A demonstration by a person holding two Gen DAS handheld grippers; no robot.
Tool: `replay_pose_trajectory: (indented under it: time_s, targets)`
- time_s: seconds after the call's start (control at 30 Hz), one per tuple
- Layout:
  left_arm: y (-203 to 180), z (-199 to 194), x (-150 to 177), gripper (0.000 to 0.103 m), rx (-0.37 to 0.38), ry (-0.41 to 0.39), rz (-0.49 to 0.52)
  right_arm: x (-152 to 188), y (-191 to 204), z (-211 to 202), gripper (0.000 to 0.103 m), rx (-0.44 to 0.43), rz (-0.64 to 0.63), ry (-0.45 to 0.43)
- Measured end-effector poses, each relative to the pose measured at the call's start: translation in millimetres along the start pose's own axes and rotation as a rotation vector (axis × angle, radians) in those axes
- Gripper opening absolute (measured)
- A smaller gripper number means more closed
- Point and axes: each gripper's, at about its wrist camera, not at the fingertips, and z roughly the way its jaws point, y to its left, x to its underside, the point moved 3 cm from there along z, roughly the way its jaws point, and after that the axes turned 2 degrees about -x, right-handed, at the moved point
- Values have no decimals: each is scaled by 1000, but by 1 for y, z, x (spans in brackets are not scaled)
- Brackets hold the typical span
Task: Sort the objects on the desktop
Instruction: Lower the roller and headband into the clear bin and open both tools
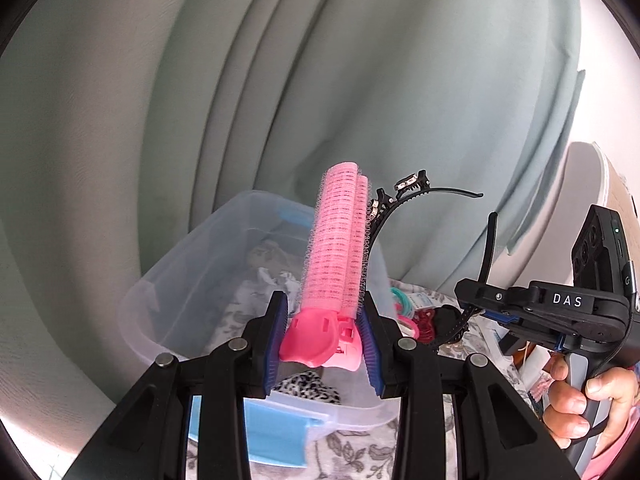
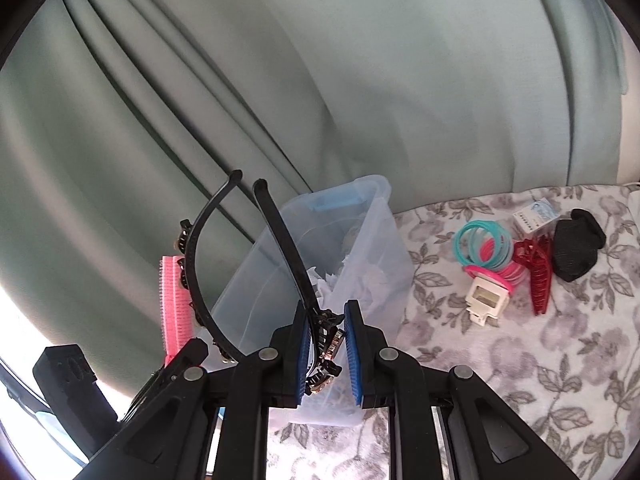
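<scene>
Floral tablecloth (image 2: 520, 360), left gripper (image 1: 325, 340) clamping pink roller clip (image 1: 332, 272), right gripper (image 2: 327, 344) clamping black headband (image 2: 288, 248)

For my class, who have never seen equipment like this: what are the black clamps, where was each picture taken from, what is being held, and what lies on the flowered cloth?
No robot here: a person holds two hand-operated grippers, each with a camera looking along its fingers.

The left camera shows the left gripper clamped on a pink hair roller clip, above a clear plastic box. The person's hand holds the other tool.

The right camera shows the right gripper around a black headband; whether it is fully shut is unclear.

On the flowered cloth lie teal and pink hair rings, a red claw clip, a white clip, a black fabric item and a small packet.
</scene>
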Motion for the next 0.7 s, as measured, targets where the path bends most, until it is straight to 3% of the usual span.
replay_pose_trajectory:
  time_s: [0.37, 0.7]
  targets:
    - [30, 2, 5, 36, -50, 30, -35, -2, 28, 32, 18, 13, -58, 46]
    - [34, 9, 10, 36, -38, 64, -32, 1, 37, 56, 18, 21, -85, 91]
